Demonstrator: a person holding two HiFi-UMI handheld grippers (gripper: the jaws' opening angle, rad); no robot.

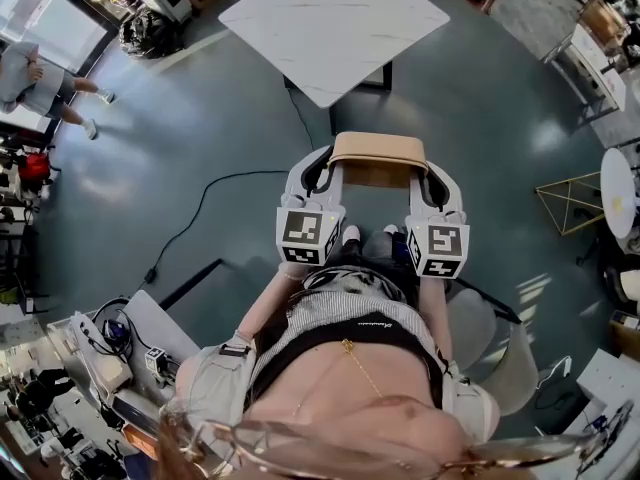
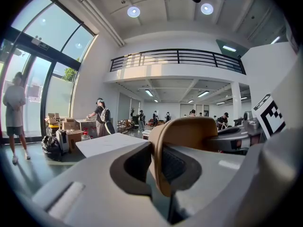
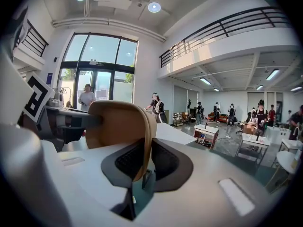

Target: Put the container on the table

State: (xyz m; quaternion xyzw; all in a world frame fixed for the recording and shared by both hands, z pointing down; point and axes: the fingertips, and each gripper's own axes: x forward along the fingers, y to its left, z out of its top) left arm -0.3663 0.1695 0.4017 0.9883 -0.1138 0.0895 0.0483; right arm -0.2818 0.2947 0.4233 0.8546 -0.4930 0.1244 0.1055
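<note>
The fingers of the left gripper (image 2: 157, 169) are clenched on one thin side wall of the container (image 2: 189, 131), one dark pad on the inside and one on the outside. The right gripper (image 3: 143, 162) grasps the opposite wall of the container (image 3: 116, 122) the same way. From above, the left gripper (image 1: 335, 163) and right gripper (image 1: 420, 168) stand roughly level with each other, with the container (image 1: 378, 150) slung between them at about waist height.

It is in the air over the grey floor (image 1: 200, 148), short of the near corner of the white counter (image 1: 330, 18). That counter looks bare, so I'd say the carrying is well under way but the setting down is not yet done.

To do this step well, I'd move both hands forward together. If one leads, the walls will twist in those narrow grips. I'd clear the near corner, lower the container flat onto the middle of the counter rather than the edge, and let go only once the base is resting. There is a black cable (image 1: 200, 208) on the floor off to the left, so mind your feet.

The container is tan, smooth and matte, with rounded corners and a soft rolled rim. Its walls look thin enough to flex under a pinch. I can't see whether anything is inside.
</note>
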